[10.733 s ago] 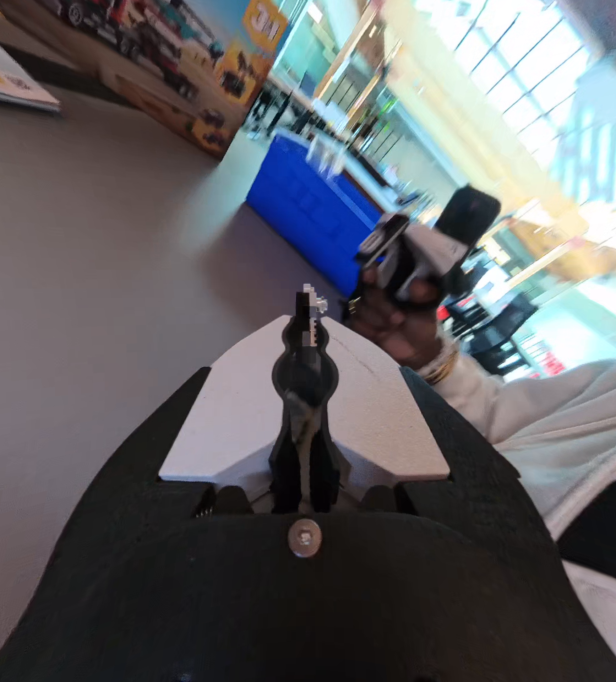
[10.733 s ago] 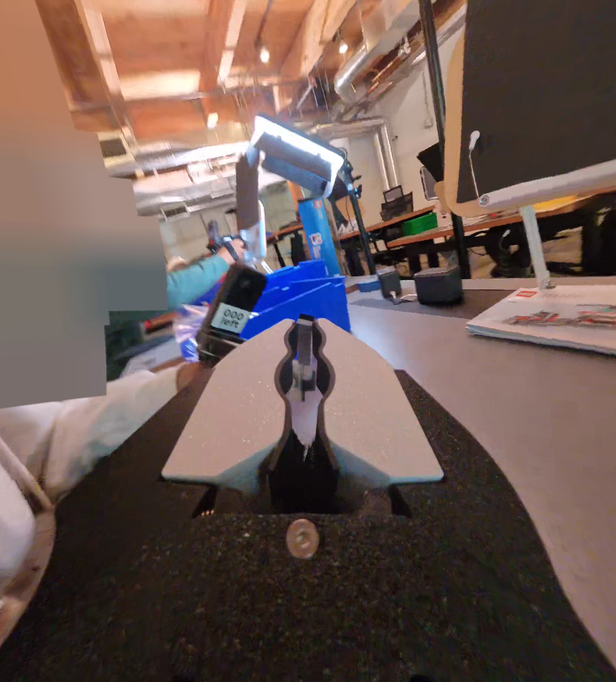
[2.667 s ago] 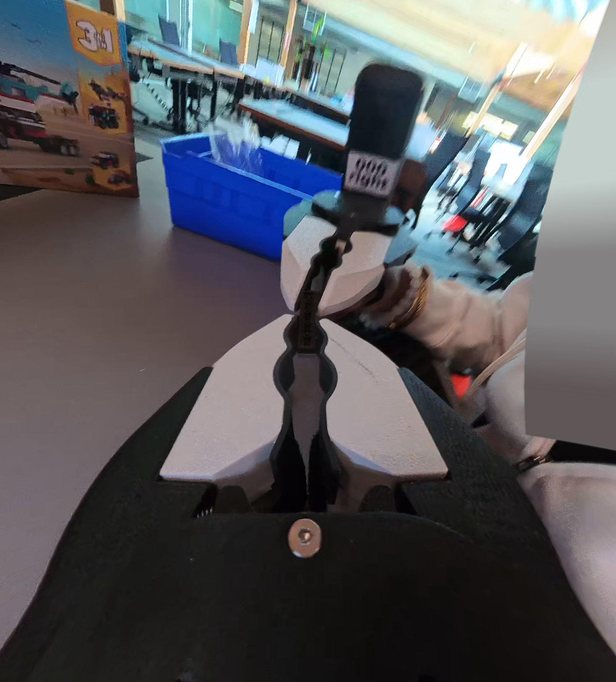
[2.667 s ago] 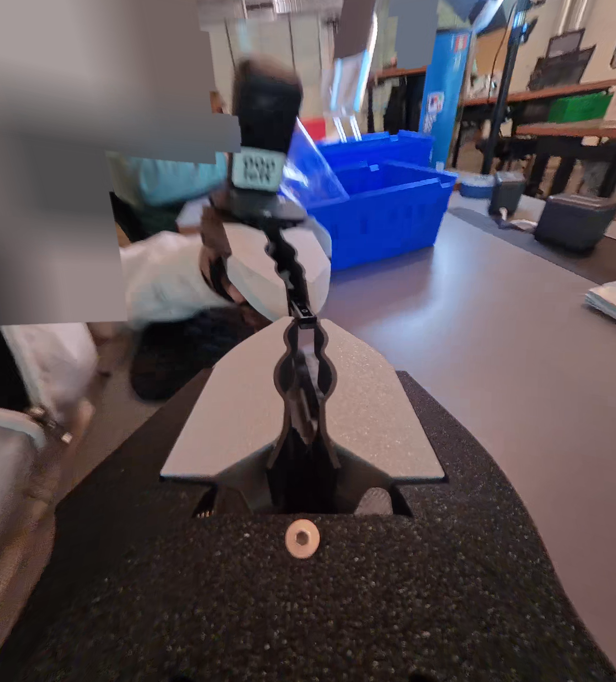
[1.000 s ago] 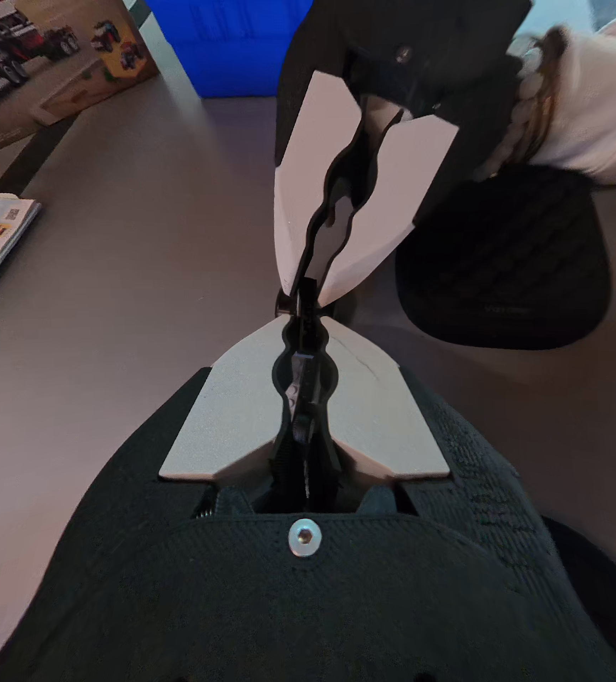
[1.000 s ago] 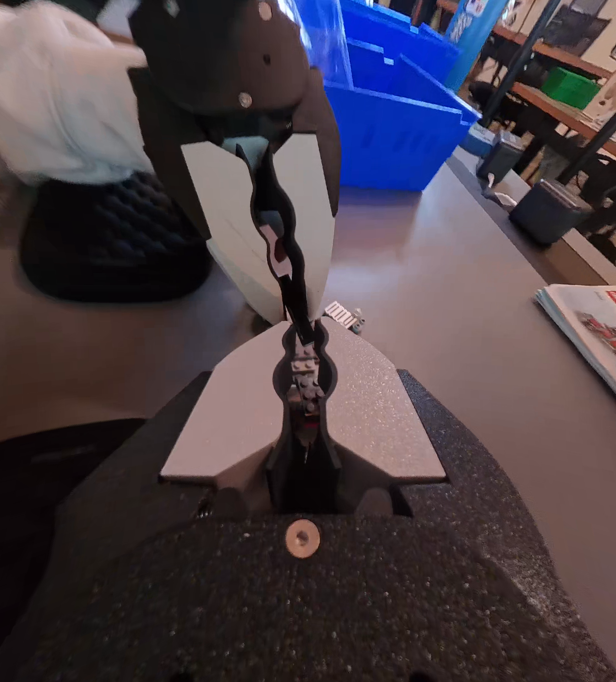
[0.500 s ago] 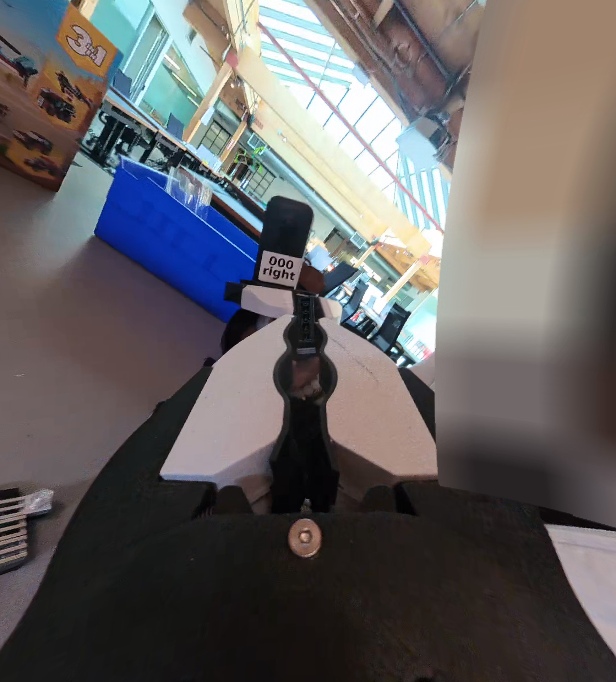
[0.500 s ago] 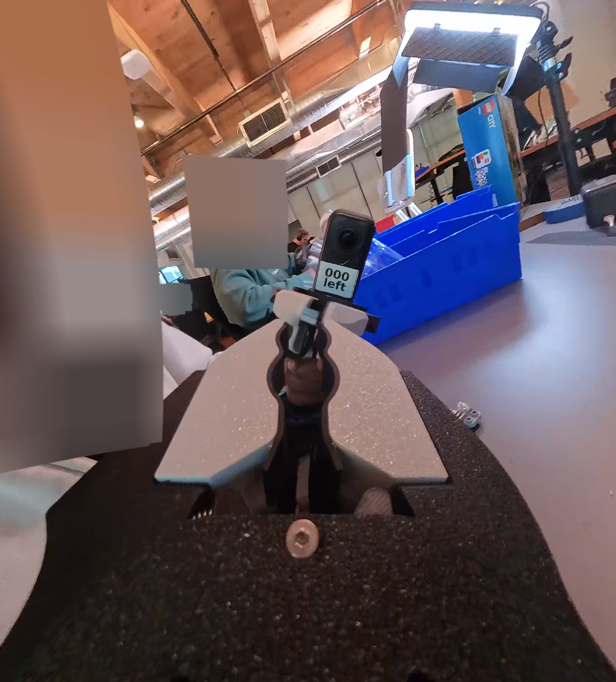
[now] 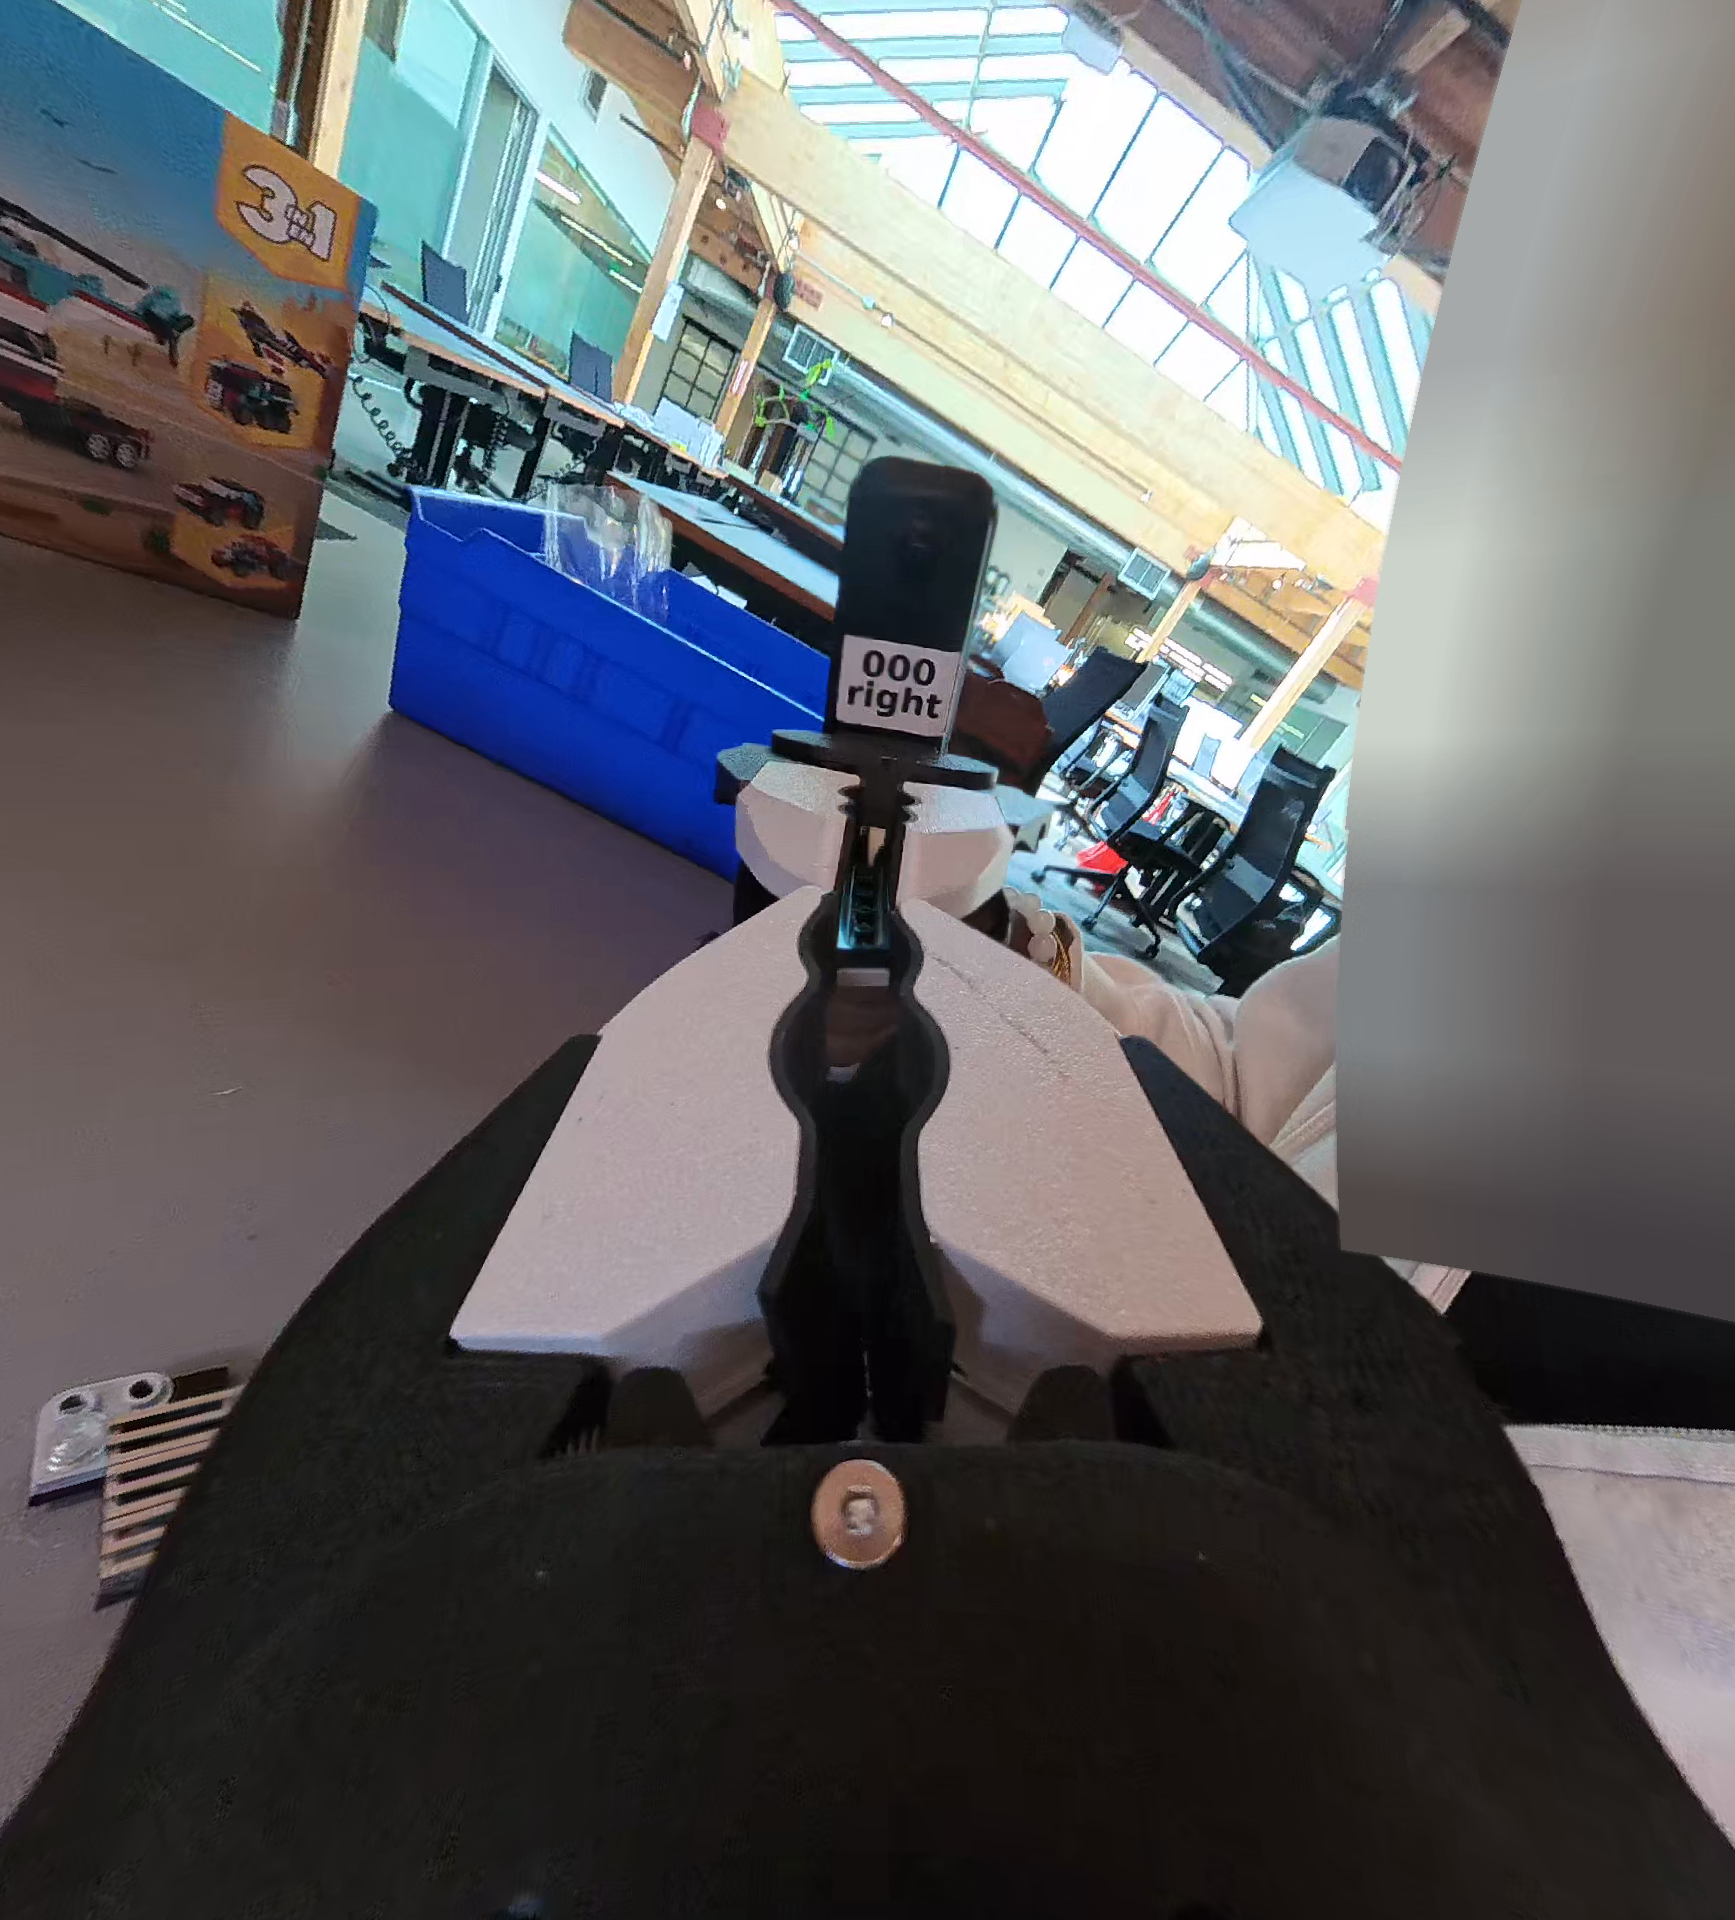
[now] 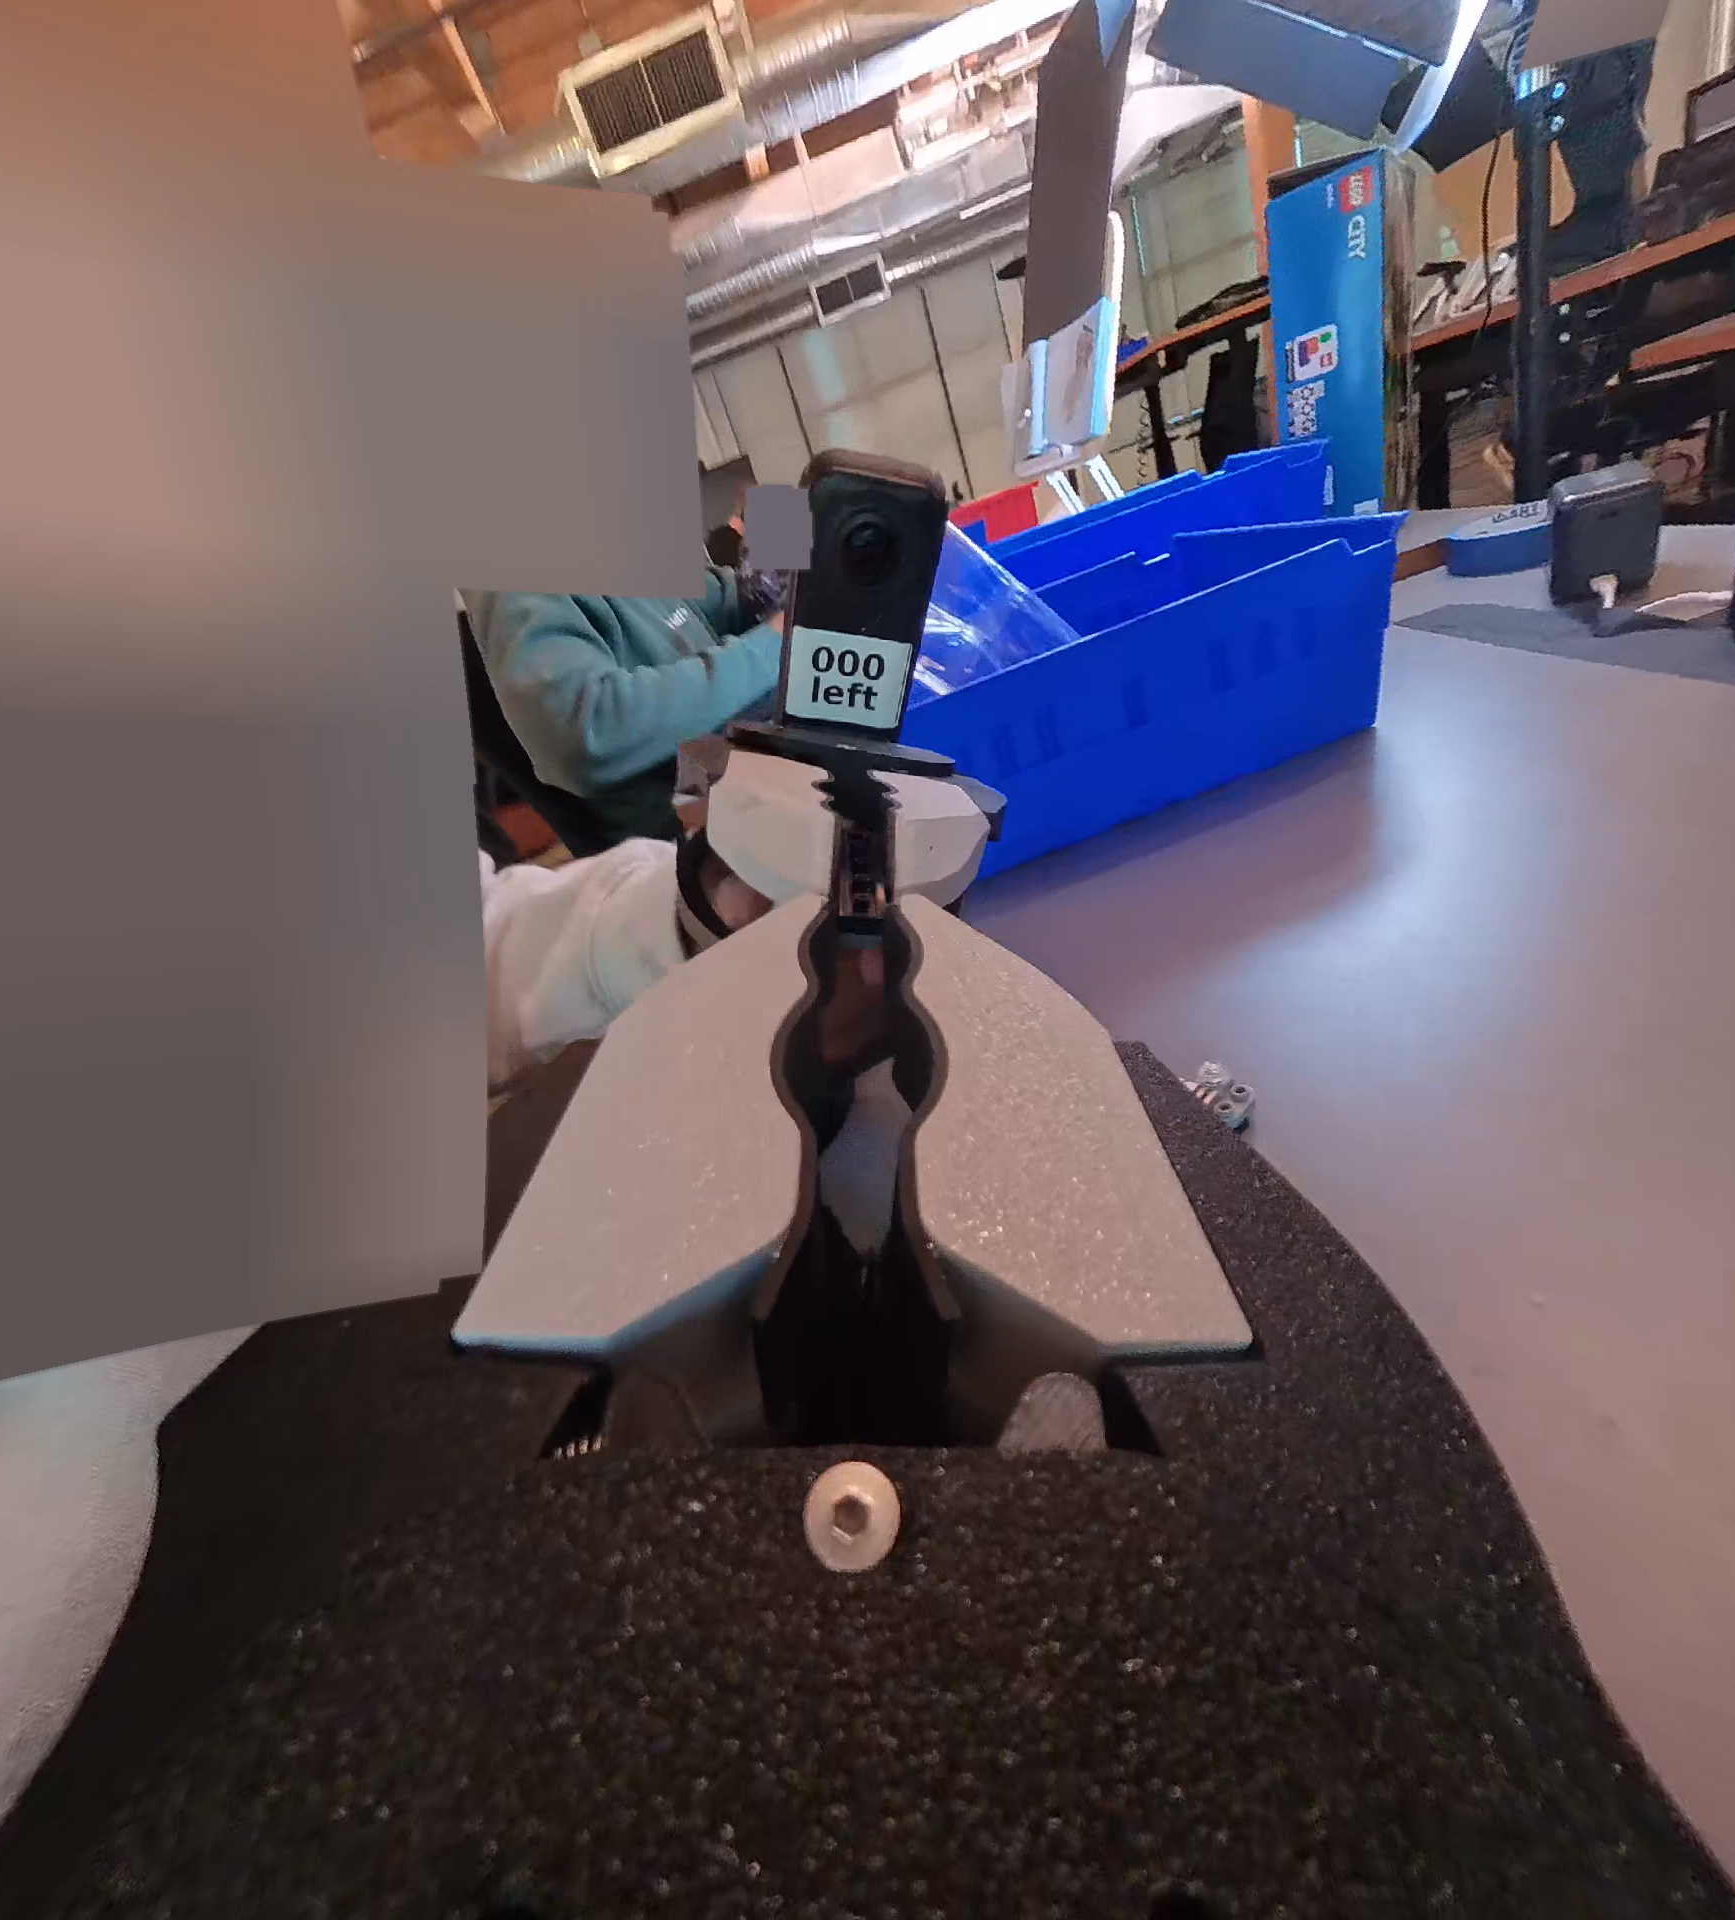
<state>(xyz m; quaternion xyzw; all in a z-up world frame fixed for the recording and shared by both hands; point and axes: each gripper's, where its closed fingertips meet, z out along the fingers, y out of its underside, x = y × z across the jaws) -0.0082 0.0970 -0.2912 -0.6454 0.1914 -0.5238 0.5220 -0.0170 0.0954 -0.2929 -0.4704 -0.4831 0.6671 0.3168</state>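
While tip to tip, both grippers [image 9: 864, 914] on 1 dark strip [image 9: 865, 920]

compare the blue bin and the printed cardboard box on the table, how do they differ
The printed cardboard box stands tall and upright; the blue bin is low and long. The box is covered in vehicle pictures; the bin is plain blue, with clear plastic showing above its open top. Both stand on the grey table.

Both views are bright and mostly sharp, with strong wide-angle bending at the edges. Daylight pours through the skylights [image 9: 1133, 239], slightly blown out, and a studio lamp [image 10: 1362, 42] glares overhead. Soft shadows lie on the grey table [image 9: 167, 935].
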